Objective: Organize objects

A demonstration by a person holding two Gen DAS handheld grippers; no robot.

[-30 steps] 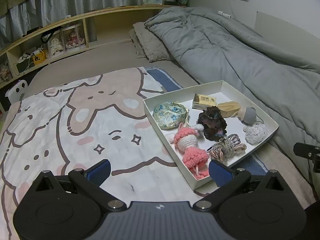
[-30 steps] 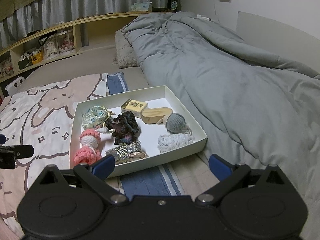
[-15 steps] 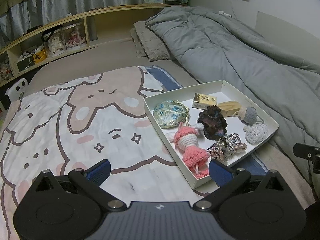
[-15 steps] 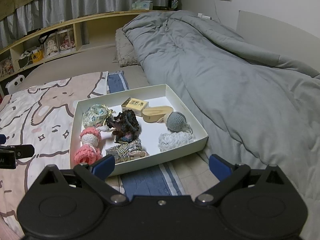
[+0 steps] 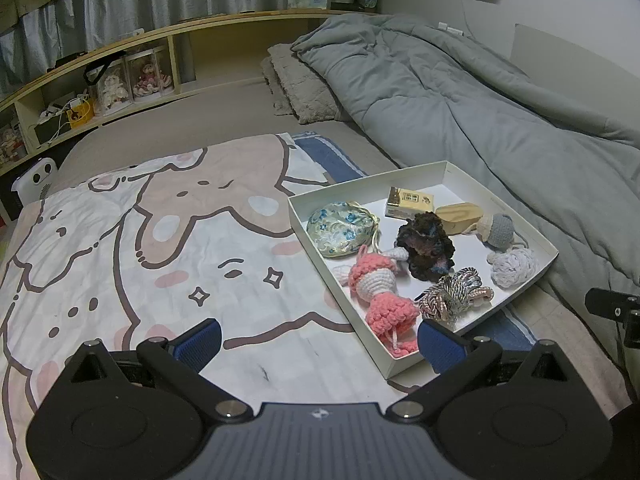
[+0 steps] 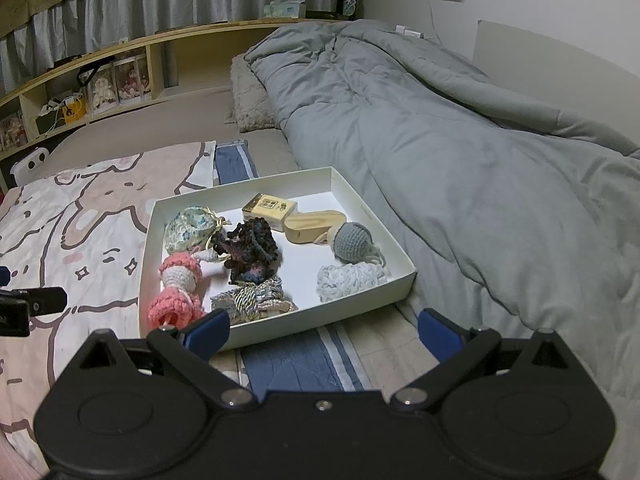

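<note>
A white tray [image 5: 464, 171] [image 6: 352, 200] lies on the bed and holds several small things: a floral pouch [image 5: 340, 229], a pink crochet toy [image 5: 380, 292], a dark crochet piece [image 5: 426, 246], a braided cord bundle [image 5: 454, 295], a white yarn ball [image 5: 514, 266], a grey crochet acorn [image 6: 354, 240], a wooden block [image 6: 312, 225] and a small yellow box [image 6: 270, 208]. My left gripper [image 5: 320, 344] is open and empty, near the tray's front left corner. My right gripper [image 6: 324, 330] is open and empty, in front of the tray.
A cartoon-print blanket [image 5: 140, 248] covers the bed's left part. A grey duvet [image 6: 460, 152] is piled along the right, next to the tray. A pillow [image 5: 300, 88] and a wooden shelf [image 5: 120, 76] with boxed dolls stand at the back.
Both views have shifted very slightly; the tray and its contents have not moved. Both grippers stay open.
</note>
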